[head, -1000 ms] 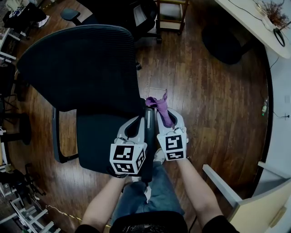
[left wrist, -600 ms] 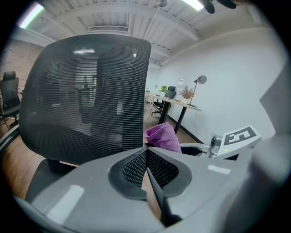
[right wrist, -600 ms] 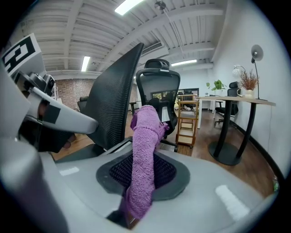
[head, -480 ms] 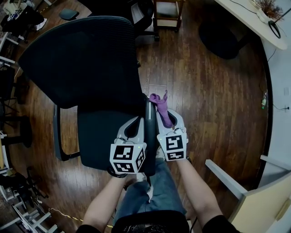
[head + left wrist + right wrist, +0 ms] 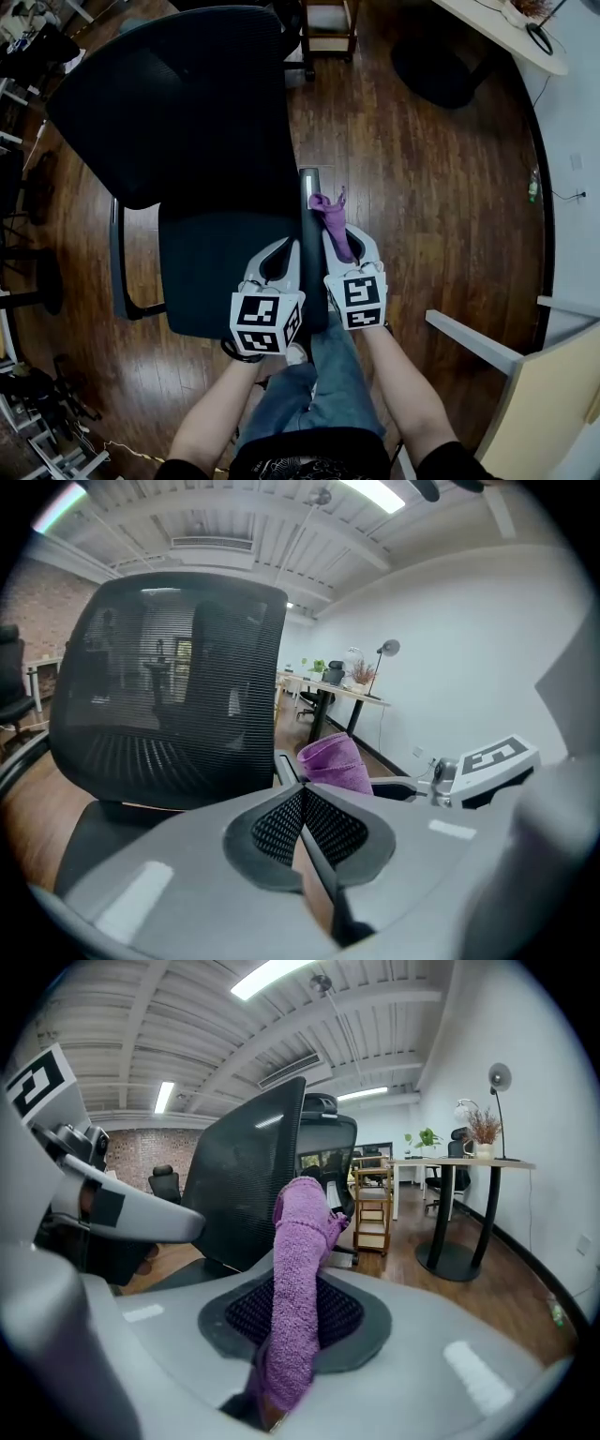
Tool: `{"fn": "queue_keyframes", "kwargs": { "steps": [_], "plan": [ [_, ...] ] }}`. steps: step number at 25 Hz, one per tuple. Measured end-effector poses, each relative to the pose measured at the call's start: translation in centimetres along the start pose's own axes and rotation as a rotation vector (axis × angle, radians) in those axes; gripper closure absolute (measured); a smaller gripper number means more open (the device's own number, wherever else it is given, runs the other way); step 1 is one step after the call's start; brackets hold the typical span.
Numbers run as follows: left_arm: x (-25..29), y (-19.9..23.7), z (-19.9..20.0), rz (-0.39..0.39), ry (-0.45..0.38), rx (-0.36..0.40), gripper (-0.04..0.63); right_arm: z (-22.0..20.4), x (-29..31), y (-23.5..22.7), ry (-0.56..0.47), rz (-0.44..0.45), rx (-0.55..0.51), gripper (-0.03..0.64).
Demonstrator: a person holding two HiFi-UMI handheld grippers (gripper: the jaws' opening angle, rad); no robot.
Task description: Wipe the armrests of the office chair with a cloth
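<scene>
The purple cloth was bunched at the tips of my right gripper, whose jaws were clamped on it. In the right gripper view a thick fold ran up the middle of the pads and flopped out past them. From the head view, the loose end lay on or just against the outer edge of the dark armrest on the right of the seat, towards its far half. I could not tell how firmly it pressed.

My left gripper sat on the other side of that same armrest, over the seat edge. Its jaws were closed tip to tip with nothing between them, so it was only keeping me company there, not steadying the chair.

I judged the wiping stroke on this armrest to be under way. The far armrest, on the left of the seat, looked untouched.

The next move called for dragging the cloth along the pad with steady downward pressure. The fold had to stay flat on the top face so it wouldn't slip off towards the wooden floor. After that came a reach across the seat, below the mesh backrest, to the other side.
</scene>
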State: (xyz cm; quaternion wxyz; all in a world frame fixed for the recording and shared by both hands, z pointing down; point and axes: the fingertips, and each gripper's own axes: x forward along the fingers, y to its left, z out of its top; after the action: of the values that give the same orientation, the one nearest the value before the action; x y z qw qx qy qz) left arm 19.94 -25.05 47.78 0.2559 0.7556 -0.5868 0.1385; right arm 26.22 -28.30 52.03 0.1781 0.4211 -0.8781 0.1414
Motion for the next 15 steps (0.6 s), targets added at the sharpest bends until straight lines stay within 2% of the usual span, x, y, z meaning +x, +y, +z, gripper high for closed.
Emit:
{"fn": "queue_keyframes", "kwargs": {
  "steps": [15],
  "plan": [
    [-8.9,-2.8,-6.0,-0.091,0.000,0.051,0.592,-5.0,-9.8,5.7,-0.025,-0.112,0.029,0.543]
  ]
}}
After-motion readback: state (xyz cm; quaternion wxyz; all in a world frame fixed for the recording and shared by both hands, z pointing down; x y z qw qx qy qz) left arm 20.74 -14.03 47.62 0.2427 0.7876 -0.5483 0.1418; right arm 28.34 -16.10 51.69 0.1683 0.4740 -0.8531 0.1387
